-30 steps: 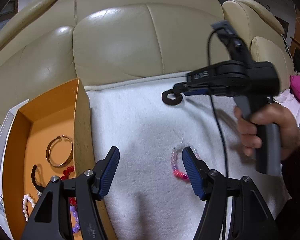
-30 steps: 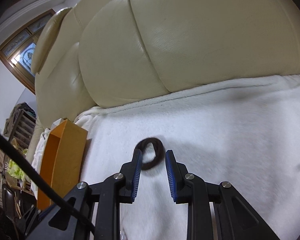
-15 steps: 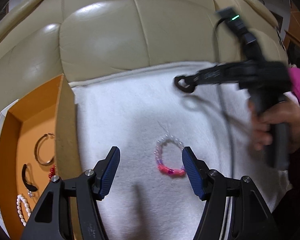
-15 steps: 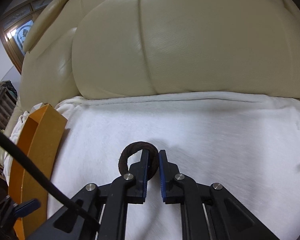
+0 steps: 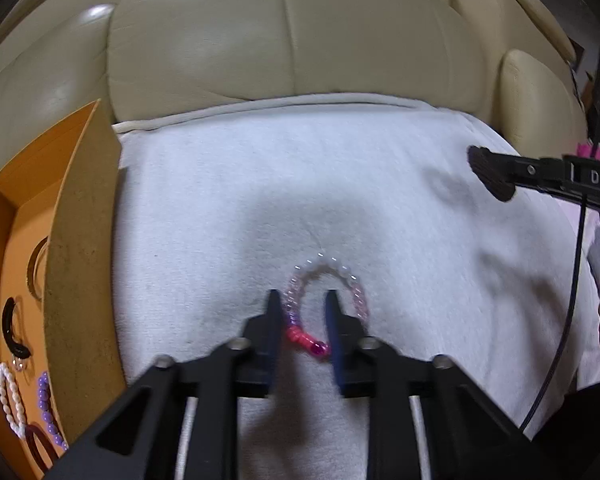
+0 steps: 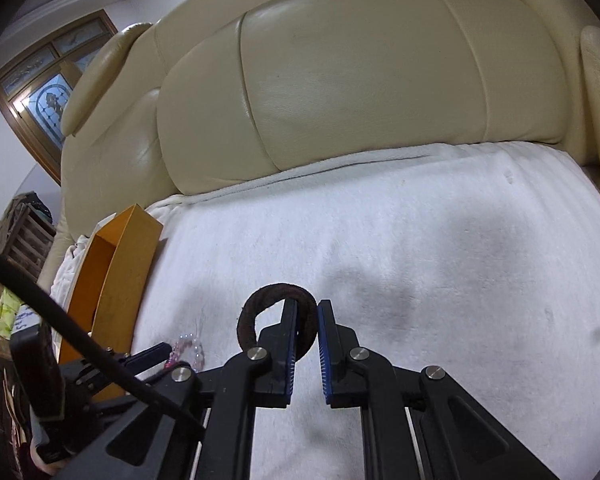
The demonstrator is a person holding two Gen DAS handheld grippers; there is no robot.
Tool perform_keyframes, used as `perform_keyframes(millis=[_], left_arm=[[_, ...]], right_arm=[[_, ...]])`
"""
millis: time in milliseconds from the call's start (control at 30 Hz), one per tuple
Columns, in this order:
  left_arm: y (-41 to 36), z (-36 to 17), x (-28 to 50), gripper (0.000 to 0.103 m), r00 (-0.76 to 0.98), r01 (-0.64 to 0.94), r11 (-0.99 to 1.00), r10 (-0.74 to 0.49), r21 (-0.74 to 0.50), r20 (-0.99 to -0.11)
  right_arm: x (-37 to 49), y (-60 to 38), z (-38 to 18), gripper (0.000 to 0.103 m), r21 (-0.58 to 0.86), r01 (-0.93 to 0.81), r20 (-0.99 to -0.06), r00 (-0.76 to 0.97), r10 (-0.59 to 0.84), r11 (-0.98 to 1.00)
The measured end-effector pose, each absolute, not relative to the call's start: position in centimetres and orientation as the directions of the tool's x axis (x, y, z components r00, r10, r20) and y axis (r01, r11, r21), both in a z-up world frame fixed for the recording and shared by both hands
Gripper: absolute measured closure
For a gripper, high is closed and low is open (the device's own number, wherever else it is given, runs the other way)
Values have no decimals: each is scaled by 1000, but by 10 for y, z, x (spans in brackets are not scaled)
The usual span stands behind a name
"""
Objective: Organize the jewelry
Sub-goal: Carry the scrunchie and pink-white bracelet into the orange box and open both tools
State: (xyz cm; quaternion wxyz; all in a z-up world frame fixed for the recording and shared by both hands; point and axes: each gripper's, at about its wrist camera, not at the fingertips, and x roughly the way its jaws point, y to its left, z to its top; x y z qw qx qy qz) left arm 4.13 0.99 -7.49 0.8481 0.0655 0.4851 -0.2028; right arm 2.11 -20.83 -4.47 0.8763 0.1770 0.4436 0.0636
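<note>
A pink and clear bead bracelet lies on the white towel. My left gripper is low over it, fingers narrowed around its left side and pink beads, a small gap still showing. My right gripper is shut on a dark brown ring bracelet and holds it above the towel; it also shows in the left wrist view. The orange box at the left holds several bracelets.
The cream leather sofa back rises behind the towel. The box's tall side wall stands at the towel's left edge. A black cable hangs from the right gripper. A pink cloth lies far right.
My left gripper moved down onto the bead bracelet and narrowed its fingers around it. My right gripper closed on the brown ring, lifted it and drew back to the right.
</note>
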Motion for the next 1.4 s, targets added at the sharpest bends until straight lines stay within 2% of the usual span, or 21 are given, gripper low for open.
perform_keyframes(millis=[200, 700, 900, 1067, 1400], left_arm=[[10, -67, 42, 96, 475, 405, 909, -297, -93, -828], [40, 9, 32, 96, 609, 391, 889, -444, -239, -657], [68, 40, 21, 96, 666, 385, 879, -476, -282, -575], [112, 62, 21, 96, 735, 316, 902, -429, -296, -525], [209, 49, 56, 96, 823, -2, 965, -147, -262, -549]], right_arm=[[31, -205, -48, 92, 381, 39, -753, 593, 285, 924], [42, -179, -42, 92, 399, -15, -708, 630, 318, 917], [44, -156, -30, 92, 420, -74, -663, 655, 362, 904], [48, -126, -16, 92, 420, -138, -631, 666, 398, 897], [66, -51, 3, 92, 403, -262, -598, 651, 468, 877]])
